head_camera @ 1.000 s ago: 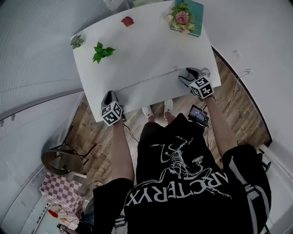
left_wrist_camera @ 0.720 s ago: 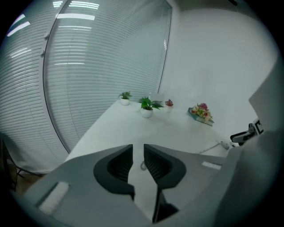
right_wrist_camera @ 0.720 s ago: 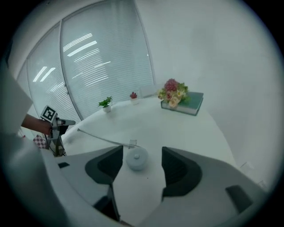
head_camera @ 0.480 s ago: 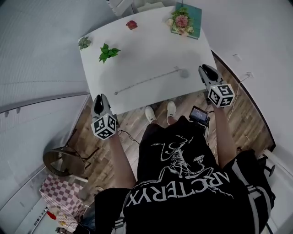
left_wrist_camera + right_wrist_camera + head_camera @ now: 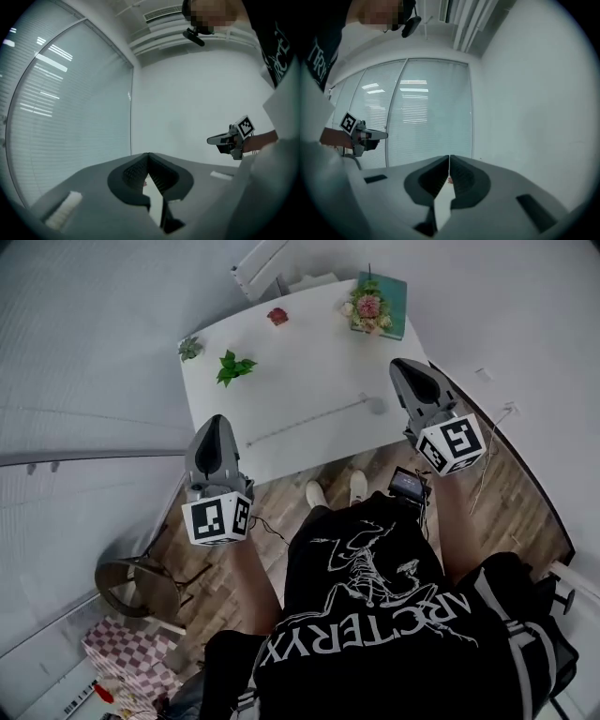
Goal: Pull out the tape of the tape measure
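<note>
- White desk [image 5: 309,343] carries the tape measure [image 5: 377,407], tape [image 5: 309,419] drawn out.
- Desk's near corners: your left gripper [image 5: 214,423], right gripper [image 5: 403,368], fingers pressed together, empty.

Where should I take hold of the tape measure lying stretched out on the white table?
Probably its small round grey case, at the right end of the thin extended tape. It lies flat, so come from above with the right gripper, the nearer one, fingers straddling the case across the tape line.
</note>
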The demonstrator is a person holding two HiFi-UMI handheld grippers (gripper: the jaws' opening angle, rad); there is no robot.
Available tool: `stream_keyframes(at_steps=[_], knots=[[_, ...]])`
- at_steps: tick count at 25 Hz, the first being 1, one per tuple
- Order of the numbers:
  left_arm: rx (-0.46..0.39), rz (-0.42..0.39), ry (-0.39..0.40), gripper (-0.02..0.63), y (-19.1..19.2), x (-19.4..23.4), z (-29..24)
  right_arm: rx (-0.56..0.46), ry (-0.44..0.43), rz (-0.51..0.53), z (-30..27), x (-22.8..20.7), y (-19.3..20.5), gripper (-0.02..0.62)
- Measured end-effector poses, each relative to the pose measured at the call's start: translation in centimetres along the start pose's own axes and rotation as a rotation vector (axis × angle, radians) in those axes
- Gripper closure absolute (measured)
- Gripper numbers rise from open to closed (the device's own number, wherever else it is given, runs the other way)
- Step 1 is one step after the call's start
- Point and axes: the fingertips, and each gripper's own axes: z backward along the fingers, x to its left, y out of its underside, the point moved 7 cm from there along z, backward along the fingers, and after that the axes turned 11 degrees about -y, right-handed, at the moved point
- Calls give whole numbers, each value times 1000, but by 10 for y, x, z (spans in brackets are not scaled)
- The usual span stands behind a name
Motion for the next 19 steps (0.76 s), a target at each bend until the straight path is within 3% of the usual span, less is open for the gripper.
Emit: stream_keyframes(at_steps=[3, 11, 19], knots=[[-39, -58, 4, 594, -22, -10, 1, -24, -22, 41, -1, 12, -18, 577], [-135, -85, 17, 594, -66, -27, 10, -64, -37, 118, 9, 23, -56, 577], [-173, -88, 39, 594, -78, -40, 20, -82, -55, 117, 18, 30, -63, 578]])
